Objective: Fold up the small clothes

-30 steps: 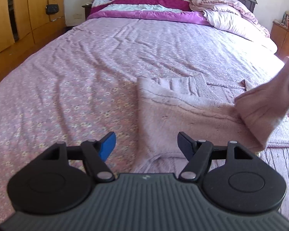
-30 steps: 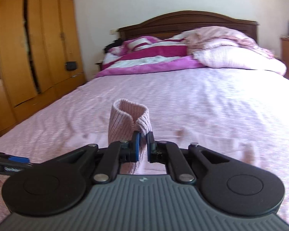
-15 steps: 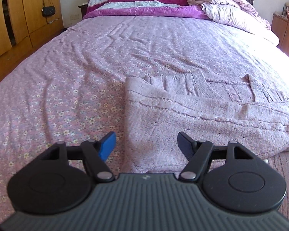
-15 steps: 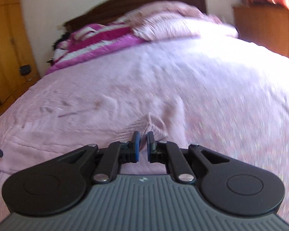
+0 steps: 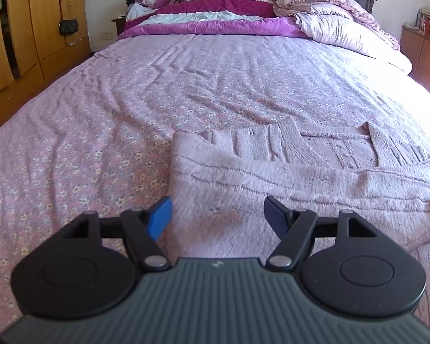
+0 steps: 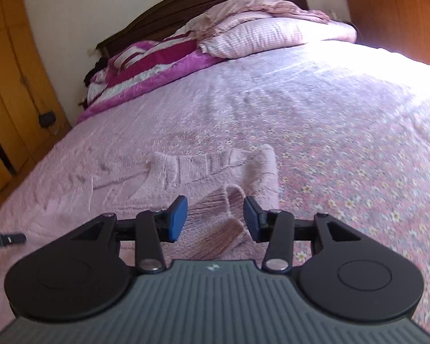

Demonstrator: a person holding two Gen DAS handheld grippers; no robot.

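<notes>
A small pale pink knitted sweater (image 5: 286, 177) lies flat on the flowered pink bedspread (image 5: 129, 109), with a sleeve folded across its body. My left gripper (image 5: 218, 215) is open and empty, low over the sweater's near left edge. In the right wrist view the sweater (image 6: 186, 172) lies ahead, and its ribbed cuff (image 6: 220, 220) rests on the bed between the fingers of my right gripper (image 6: 215, 219). The right gripper is open and holds nothing.
Folded magenta and white quilts and pink pillows (image 5: 243, 14) are piled at the headboard. Wooden wardrobes (image 5: 28, 28) stand to the left of the bed and a wooden cabinet (image 5: 427, 48) to the right. A tip of the left gripper (image 6: 5, 239) shows at the right view's left edge.
My right gripper carried the sleeve cuff down onto the sweater, then opened and let it go. The left gripper stayed open and moved slightly forward over the sweater.
</notes>
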